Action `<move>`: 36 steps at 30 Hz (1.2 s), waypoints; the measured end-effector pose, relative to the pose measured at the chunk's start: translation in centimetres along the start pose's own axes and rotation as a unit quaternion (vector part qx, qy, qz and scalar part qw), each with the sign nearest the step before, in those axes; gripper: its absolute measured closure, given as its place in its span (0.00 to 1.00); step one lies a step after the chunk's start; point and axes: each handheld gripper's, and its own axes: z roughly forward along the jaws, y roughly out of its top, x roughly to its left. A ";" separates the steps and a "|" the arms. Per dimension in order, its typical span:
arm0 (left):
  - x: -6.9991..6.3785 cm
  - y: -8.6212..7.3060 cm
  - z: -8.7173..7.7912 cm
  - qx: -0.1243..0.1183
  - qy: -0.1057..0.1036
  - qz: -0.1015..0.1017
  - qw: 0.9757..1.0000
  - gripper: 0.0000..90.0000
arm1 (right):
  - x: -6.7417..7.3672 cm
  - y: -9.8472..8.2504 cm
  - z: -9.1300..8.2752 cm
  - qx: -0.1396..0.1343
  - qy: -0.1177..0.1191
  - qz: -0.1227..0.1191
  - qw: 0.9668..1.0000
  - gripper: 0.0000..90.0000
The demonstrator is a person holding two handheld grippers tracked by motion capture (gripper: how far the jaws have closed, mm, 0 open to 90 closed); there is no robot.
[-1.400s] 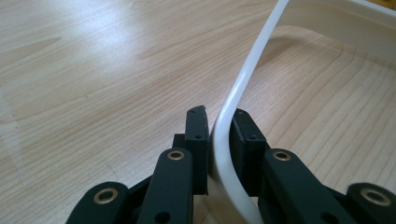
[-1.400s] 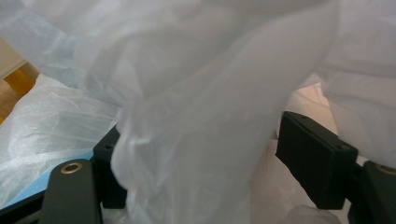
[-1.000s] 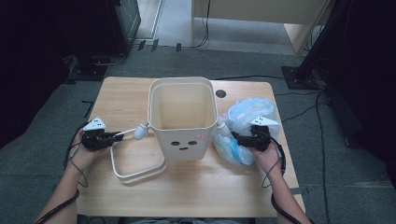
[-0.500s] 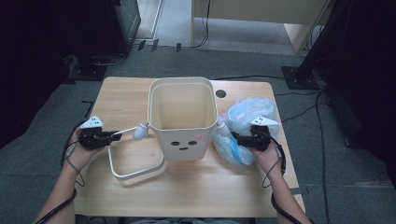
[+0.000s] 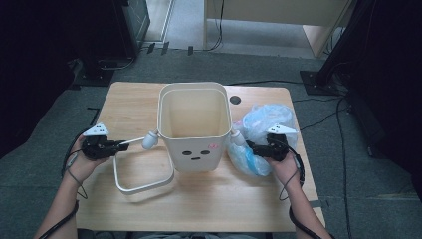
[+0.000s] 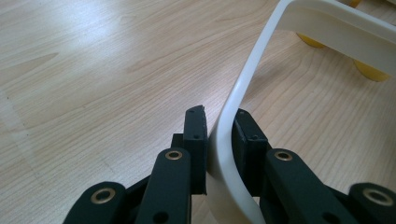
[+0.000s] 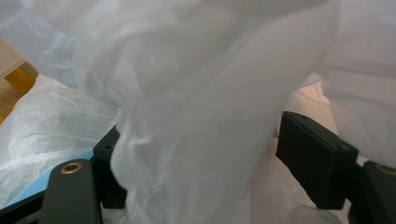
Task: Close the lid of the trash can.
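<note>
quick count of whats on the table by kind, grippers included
bins: 1, cream bin with a face on its front
loose rim frames: 1, cream frame, held by the left gripper
plastic bags: 1, pale blue bag, around the right gripper
grippers: 2
total: 5

Both forearms come in from the near edge of the table, one toward each side. The left gripper [image 5: 121, 145] sits near the left edge, pointing across toward the middle, jaws pinched tight on the rim [image 6: 243, 88] it's holding. The right gripper [image 5: 250, 147] is over by the right edge, aimed back at the left one, jaws spread wide with bag [image 7: 205, 93] film draped between them.
</note>
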 end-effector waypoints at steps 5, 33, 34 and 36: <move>-0.2 0.3 -0.1 0.002 -0.006 0.005 1.000 0.87 | 0.2 0.1 0.0 0.001 -0.002 -0.006 1.000 0.29; -0.2 2.8 -3.5 0.008 -0.011 0.001 1.000 0.86 | 0.1 0.0 0.0 0.001 -0.001 -0.001 1.000 0.29; -0.2 2.9 -3.7 0.009 -0.011 0.003 1.000 0.86 | 0.1 0.0 0.0 0.001 -0.001 -0.001 1.000 0.29; -0.2 3.1 -4.1 0.011 -0.010 0.004 1.000 0.86 | 0.1 0.0 0.0 0.001 0.000 -0.001 1.000 0.29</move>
